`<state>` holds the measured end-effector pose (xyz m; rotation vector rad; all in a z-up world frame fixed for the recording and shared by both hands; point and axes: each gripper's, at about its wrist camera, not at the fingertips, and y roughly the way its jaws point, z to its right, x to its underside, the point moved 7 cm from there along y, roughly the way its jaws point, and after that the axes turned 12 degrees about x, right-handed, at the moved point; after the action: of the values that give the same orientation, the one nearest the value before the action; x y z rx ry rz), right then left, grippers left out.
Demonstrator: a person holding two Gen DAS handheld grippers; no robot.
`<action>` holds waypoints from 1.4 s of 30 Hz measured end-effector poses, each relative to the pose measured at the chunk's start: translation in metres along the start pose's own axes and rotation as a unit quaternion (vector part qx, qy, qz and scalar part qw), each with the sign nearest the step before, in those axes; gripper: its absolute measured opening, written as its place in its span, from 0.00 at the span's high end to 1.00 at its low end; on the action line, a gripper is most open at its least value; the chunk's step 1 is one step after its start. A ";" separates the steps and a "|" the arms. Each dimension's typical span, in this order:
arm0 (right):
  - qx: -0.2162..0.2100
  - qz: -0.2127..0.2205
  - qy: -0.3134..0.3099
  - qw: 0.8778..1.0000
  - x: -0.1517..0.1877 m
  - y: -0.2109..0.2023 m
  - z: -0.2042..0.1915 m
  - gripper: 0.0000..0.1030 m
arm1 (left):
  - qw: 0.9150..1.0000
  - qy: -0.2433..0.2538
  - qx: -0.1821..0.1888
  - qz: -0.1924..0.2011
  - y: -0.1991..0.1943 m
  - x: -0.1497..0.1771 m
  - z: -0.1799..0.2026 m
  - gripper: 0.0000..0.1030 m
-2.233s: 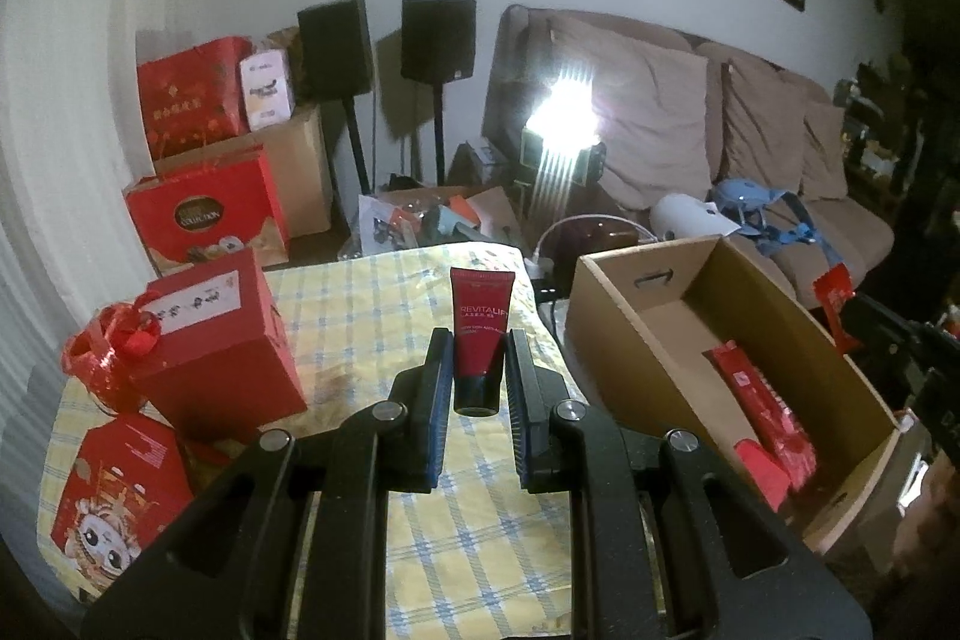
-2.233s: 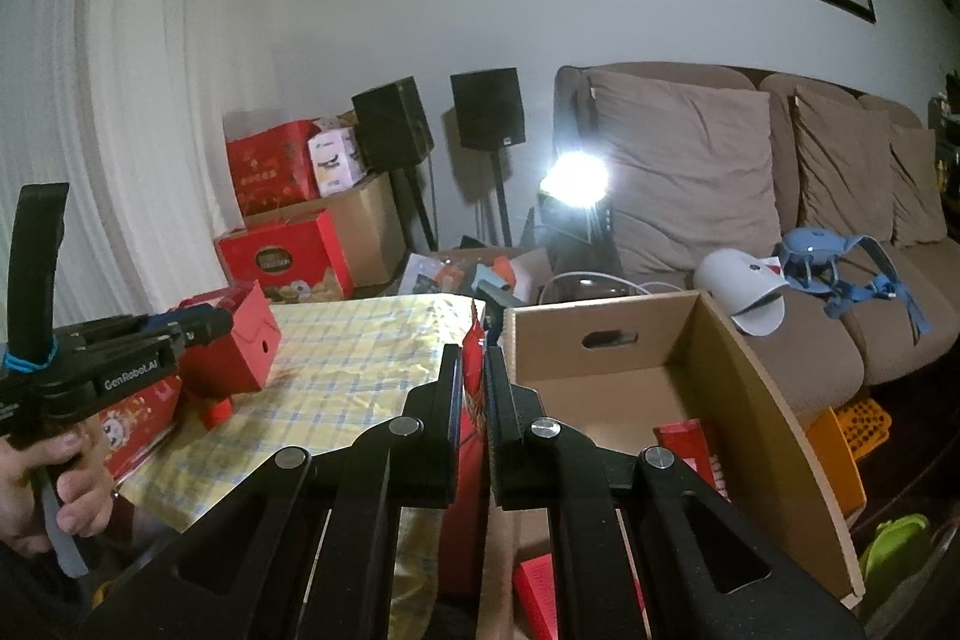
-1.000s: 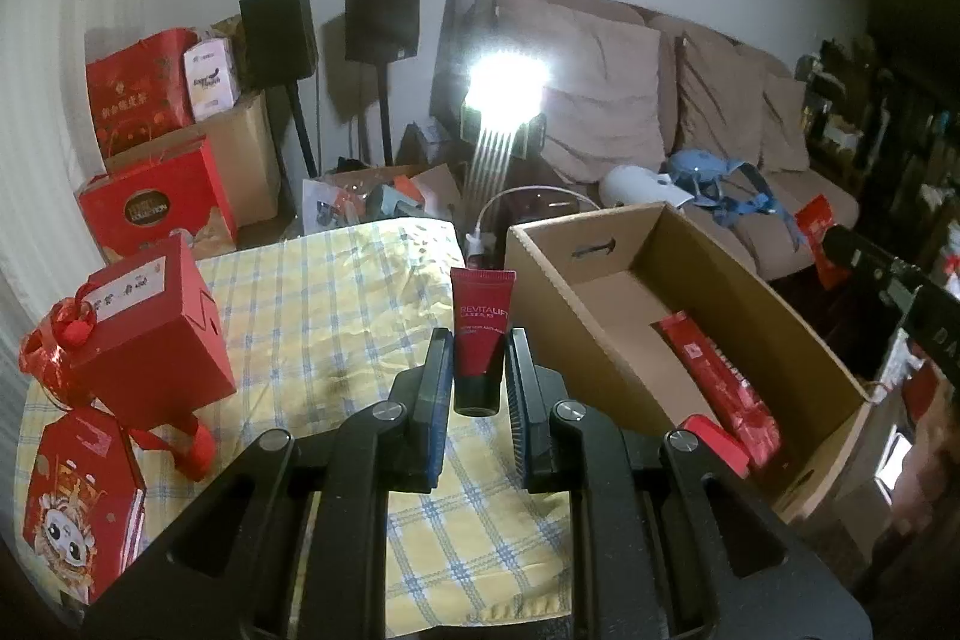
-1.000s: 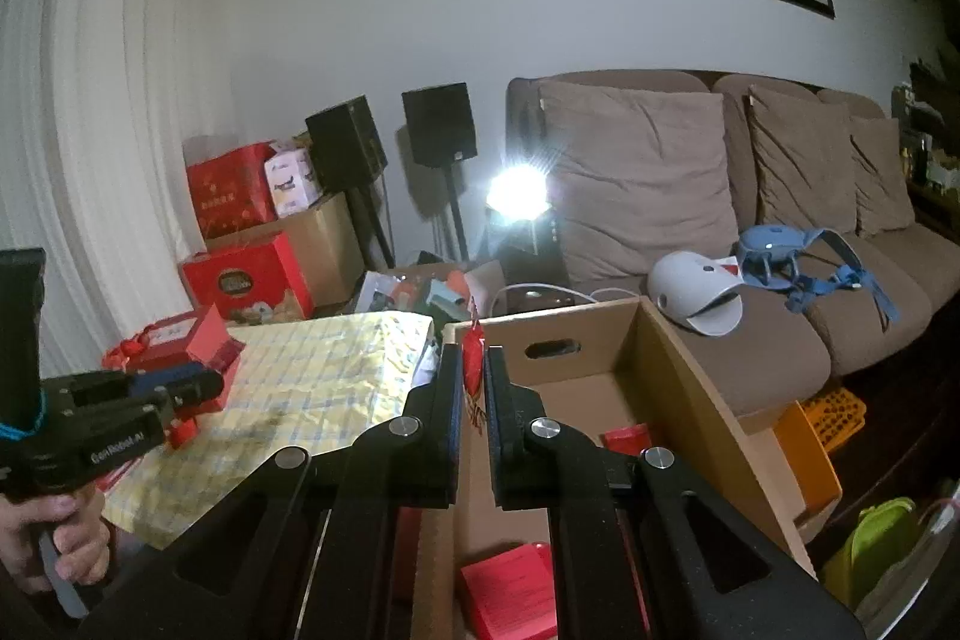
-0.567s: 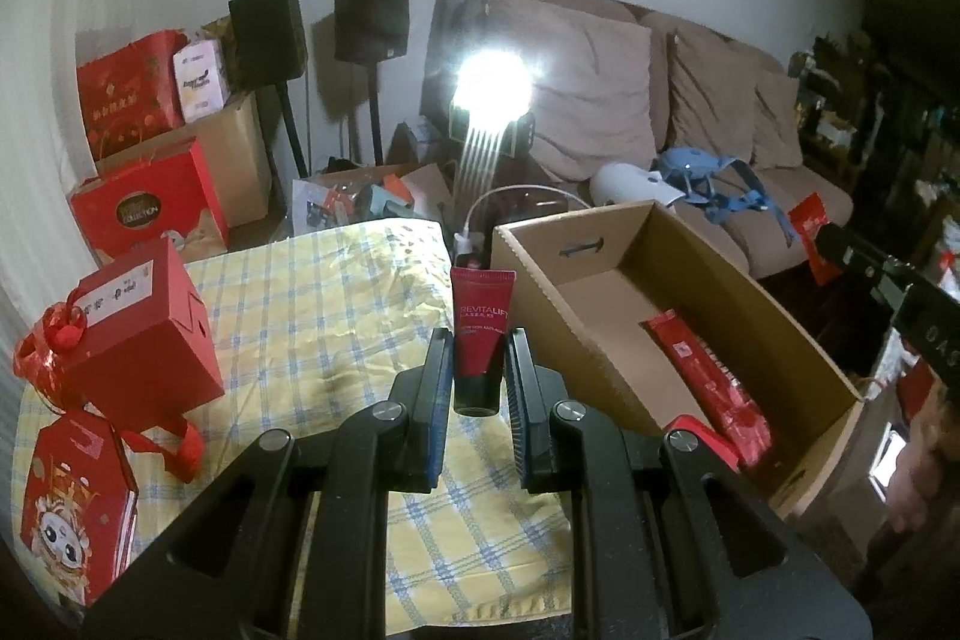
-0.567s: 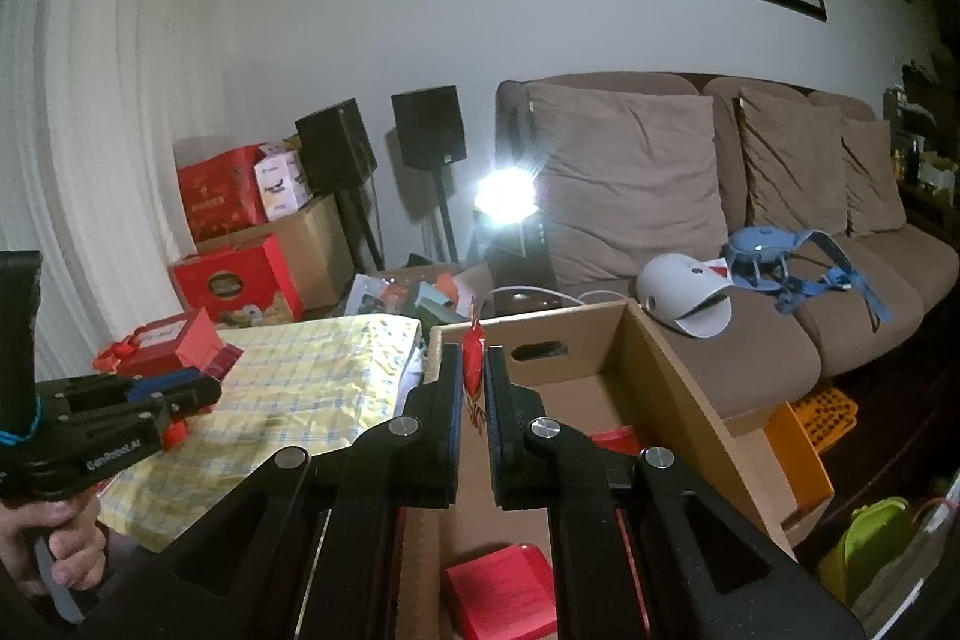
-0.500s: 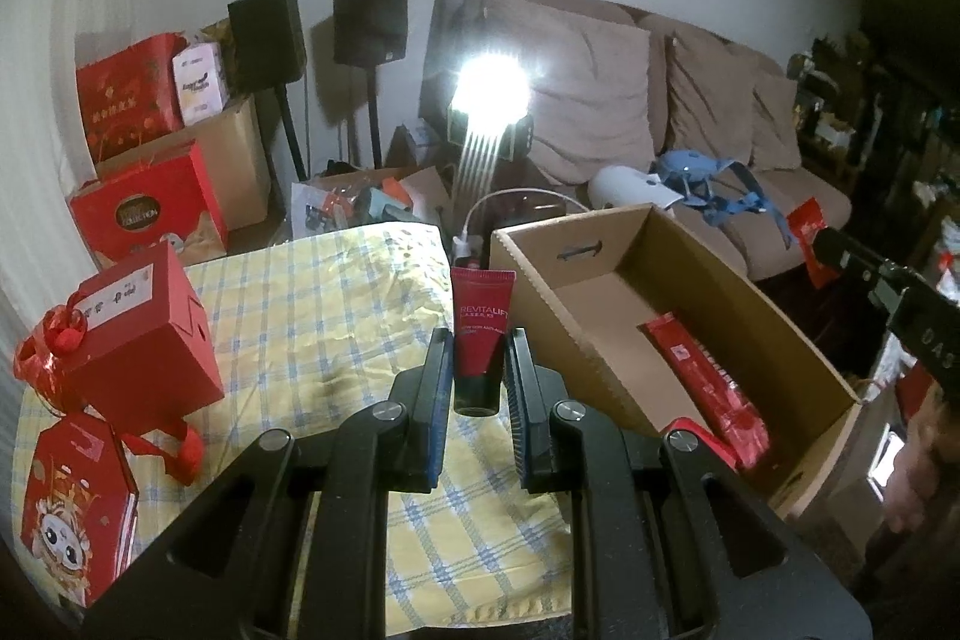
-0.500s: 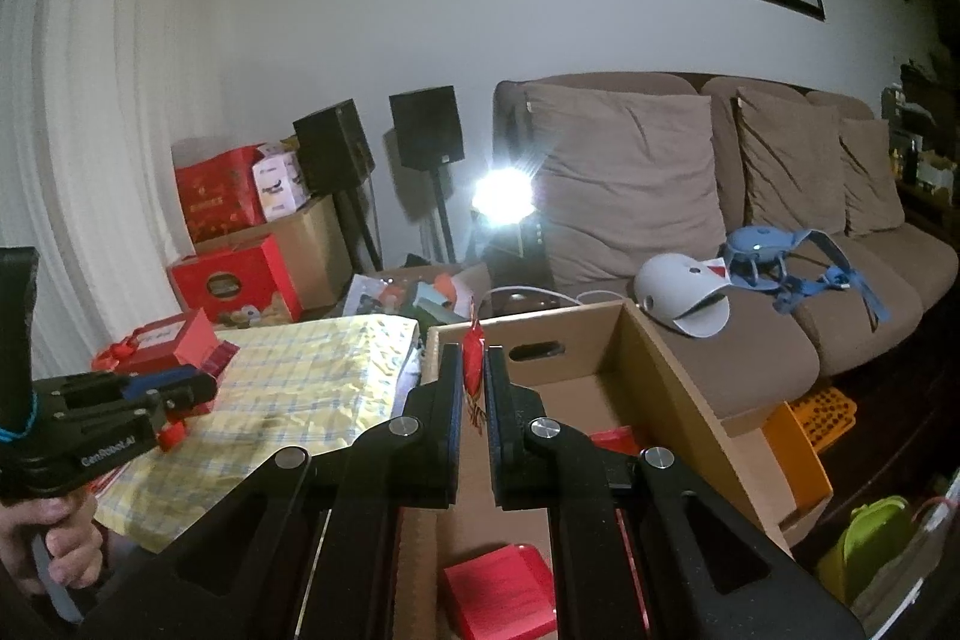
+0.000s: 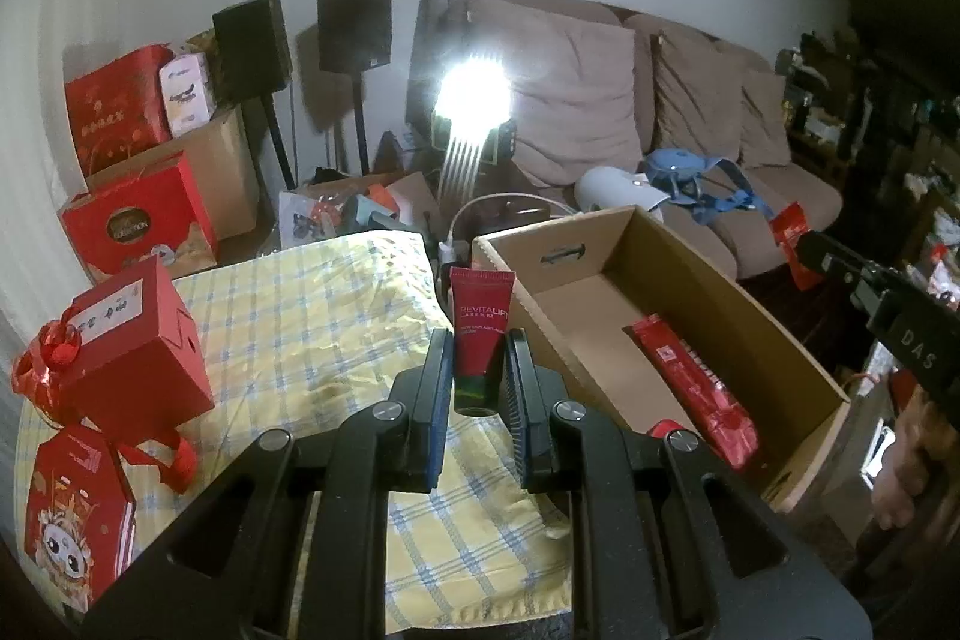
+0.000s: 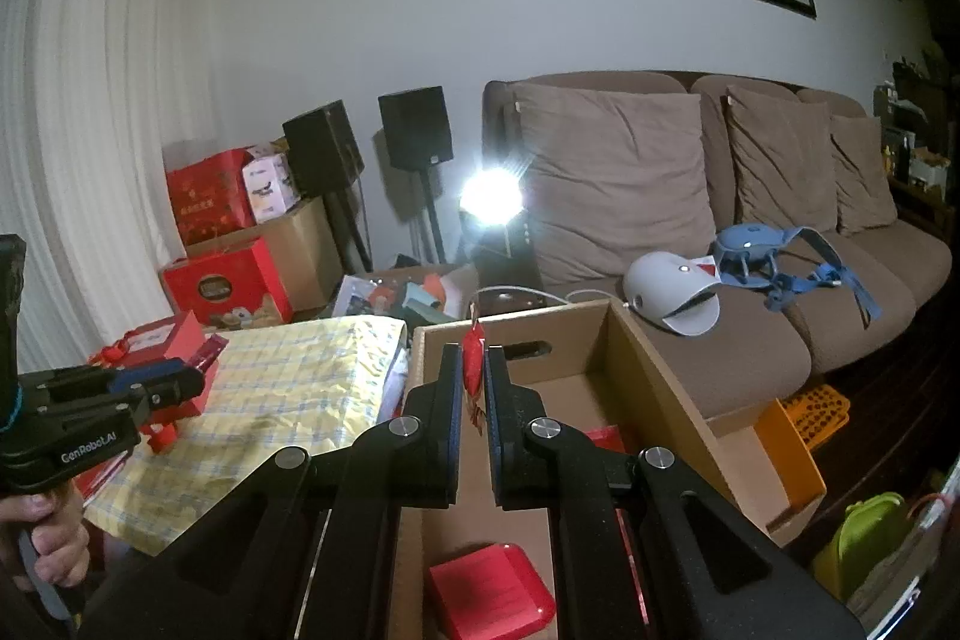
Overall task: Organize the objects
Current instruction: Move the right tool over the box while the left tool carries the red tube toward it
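Observation:
My left gripper (image 9: 478, 343) is shut on a dark red cream tube (image 9: 482, 319), held upright above the yellow checked tablecloth (image 9: 300, 316), just left of the open cardboard box (image 9: 750, 316). A long red packet (image 9: 690, 382) lies on the box floor. My right gripper (image 10: 473, 370) is shut on a thin red sachet (image 10: 474, 349) and hangs over the near end of the same box (image 10: 654, 370), above a flat red case (image 10: 492, 592). The left gripper (image 10: 150, 388) shows at the left of the right wrist view, held by a hand.
Two red gift boxes (image 9: 138, 340) (image 9: 72, 508) sit on the table's left side. Behind are a brown sofa (image 10: 750, 232) with a white helmet-like thing (image 10: 666, 292), two speakers on stands (image 9: 354, 28), a glaring lamp (image 9: 474, 100) and stacked cartons (image 9: 150, 172).
Since two seconds ago both grippers have drifted toward the box, the right one rising over it. Over the last half second both have stayed still, grips unchanged.

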<state>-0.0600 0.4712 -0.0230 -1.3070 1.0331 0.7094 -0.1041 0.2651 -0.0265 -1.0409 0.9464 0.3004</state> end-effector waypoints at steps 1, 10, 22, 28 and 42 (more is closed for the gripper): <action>0.005 0.000 -0.002 1.000 0.000 0.000 0.001 0.94 | 1.000 0.002 -0.001 -0.001 0.002 0.000 0.001 0.85; 0.018 -0.001 0.002 1.000 -0.001 0.001 0.014 0.94 | 1.000 0.011 0.008 -0.005 0.007 -0.002 0.012 0.85; 0.034 -0.005 0.005 0.999 0.000 0.004 0.024 0.94 | 1.000 0.014 0.015 -0.001 0.012 -0.009 0.020 0.85; 0.046 -0.010 0.001 0.999 0.002 0.006 0.028 0.94 | 1.000 0.020 0.008 0.000 0.018 -0.008 0.021 0.85; 0.056 -0.018 -0.007 0.998 0.005 0.009 0.032 0.94 | 1.000 0.026 0.001 0.000 0.032 -0.009 0.022 0.85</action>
<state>-0.0595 0.5036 -0.0329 -1.2195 1.0204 0.6242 -0.1177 0.3012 -0.0352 -1.0516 0.9925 0.2746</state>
